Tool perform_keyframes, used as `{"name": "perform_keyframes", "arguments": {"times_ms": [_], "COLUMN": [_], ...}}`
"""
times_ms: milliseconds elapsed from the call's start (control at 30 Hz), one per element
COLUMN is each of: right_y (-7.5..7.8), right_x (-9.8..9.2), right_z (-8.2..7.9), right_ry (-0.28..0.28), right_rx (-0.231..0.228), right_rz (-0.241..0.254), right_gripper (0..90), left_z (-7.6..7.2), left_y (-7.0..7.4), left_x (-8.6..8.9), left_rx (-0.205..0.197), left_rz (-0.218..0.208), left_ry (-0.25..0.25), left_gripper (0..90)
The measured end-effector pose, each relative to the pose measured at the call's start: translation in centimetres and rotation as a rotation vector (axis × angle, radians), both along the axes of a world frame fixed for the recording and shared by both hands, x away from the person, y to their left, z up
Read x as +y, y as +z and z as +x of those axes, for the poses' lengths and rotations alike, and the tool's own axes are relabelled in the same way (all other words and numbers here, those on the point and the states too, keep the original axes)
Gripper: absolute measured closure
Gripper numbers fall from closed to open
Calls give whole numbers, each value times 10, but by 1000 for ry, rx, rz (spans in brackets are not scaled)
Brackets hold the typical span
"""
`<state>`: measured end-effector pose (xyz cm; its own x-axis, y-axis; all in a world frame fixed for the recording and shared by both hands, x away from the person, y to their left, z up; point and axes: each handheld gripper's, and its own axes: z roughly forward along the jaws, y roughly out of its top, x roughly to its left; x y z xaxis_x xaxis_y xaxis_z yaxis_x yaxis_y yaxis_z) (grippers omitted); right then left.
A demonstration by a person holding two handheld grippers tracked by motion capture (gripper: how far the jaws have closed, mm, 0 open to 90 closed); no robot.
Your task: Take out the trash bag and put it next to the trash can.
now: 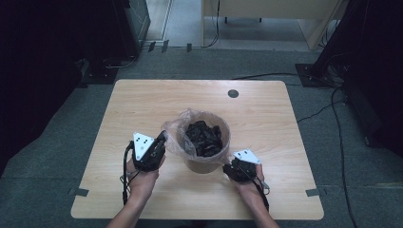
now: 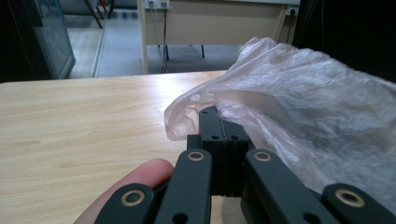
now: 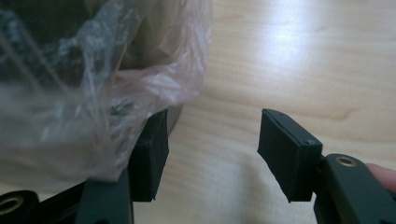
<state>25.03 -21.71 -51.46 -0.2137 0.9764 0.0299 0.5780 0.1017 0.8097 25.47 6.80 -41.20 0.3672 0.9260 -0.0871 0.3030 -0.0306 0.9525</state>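
A tan round bin stands at the middle of the wooden table, lined with a thin clear plastic bag and holding dark crumpled material. My left gripper is at the bin's left, and its jaws are shut on the bag's loose rim. In the left gripper view, the bag bunches over the closed tips of the left gripper. My right gripper sits low at the bin's front right. In the right gripper view, the right gripper is open, and the bag drapes over its left finger.
A round cable hole is in the table's far side. Dark equipment stands to both sides, and cables run over the floor at the right. A pale desk stands beyond the table.
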Motion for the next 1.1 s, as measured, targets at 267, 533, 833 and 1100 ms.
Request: {"name": "perform_keyframes", "arguments": {"times_ms": [267,533,833,1100], "right_y": [20,58,26,14], "right_x": [4,-5,-18,8], "right_z": [-2,3,-25,-42], "right_ry": [51,1,26,51], "right_rx": [-192,-263,-139,-165], "right_rz": [-41,12,45,-70], "right_gripper": [900,900,667,436], "left_z": [0,-4,-1,-6], "left_y": [9,26,24,19], "left_x": [-5,-14,-10,-13], "left_rx": [-19,-47,-28,-14], "left_rz": [-23,-29,-46,-52], "left_ry": [-15,-42,-42,-46], "left_gripper": [900,900,900,900]}}
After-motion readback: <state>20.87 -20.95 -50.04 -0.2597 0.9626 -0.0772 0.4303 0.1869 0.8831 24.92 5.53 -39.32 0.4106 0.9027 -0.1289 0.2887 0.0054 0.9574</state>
